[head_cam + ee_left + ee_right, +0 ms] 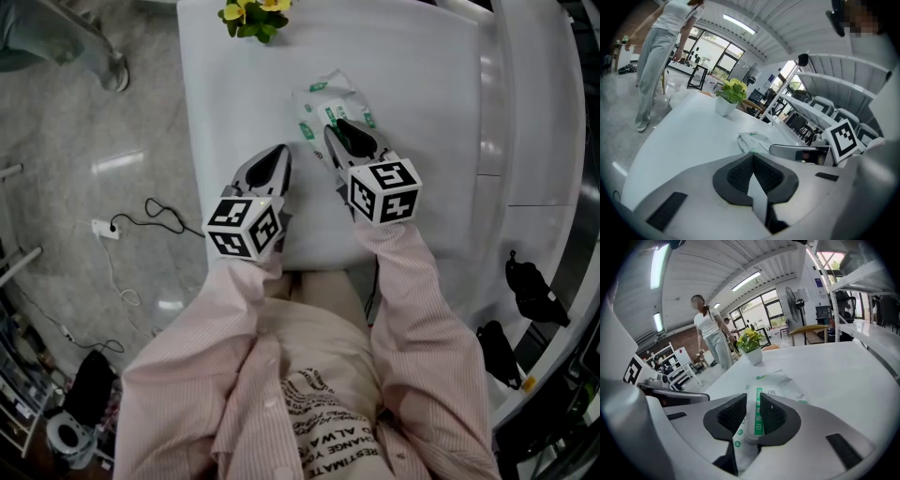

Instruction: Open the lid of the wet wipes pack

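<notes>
While right hand-held gripper (753, 400) pinches lid (755, 423), wipes pack (780, 380) lies flat.

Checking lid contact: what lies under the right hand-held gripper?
The white-and-green plastic wet wipes pack lies on the white table under the right hand-held gripper, its green-striped white lid between the jaws. The pack's near end is hidden beneath the gripper.

My right gripper (339, 131) hides the near end of the white and green plastic wipes pack (317, 98); I can't read its print.
</notes>
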Available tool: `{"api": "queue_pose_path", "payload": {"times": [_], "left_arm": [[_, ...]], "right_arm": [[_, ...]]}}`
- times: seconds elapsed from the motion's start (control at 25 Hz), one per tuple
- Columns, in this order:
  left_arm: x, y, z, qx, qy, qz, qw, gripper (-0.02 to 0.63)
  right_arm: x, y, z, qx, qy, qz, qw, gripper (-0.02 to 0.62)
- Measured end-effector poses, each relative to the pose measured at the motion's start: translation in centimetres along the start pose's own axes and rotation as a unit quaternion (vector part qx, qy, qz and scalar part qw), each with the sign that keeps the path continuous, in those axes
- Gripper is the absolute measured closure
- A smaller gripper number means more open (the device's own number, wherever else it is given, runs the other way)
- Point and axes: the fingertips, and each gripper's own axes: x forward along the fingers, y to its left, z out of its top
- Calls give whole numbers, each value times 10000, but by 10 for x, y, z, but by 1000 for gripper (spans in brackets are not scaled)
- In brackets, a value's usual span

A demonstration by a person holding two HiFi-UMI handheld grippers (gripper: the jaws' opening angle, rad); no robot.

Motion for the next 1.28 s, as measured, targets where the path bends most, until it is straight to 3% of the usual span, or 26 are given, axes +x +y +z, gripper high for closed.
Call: {"api": "queue_pose_path", "payload": {"times": [0.52, 0.84, 1.28], "left_arm": [[2, -7, 4, 79, -14, -53, 10000, 607], [4, -12, 7, 135, -13, -77, 9999, 607], [9, -21, 11, 186, -50, -102, 9998, 607]], "right_arm": [[-12, -7, 10, 1119, -488, 261, 9922, 525], [-20, -10, 19, 1146, -669, 246, 9909, 552], [-31, -23, 32, 791, -856, -34, 9932, 575]]}}
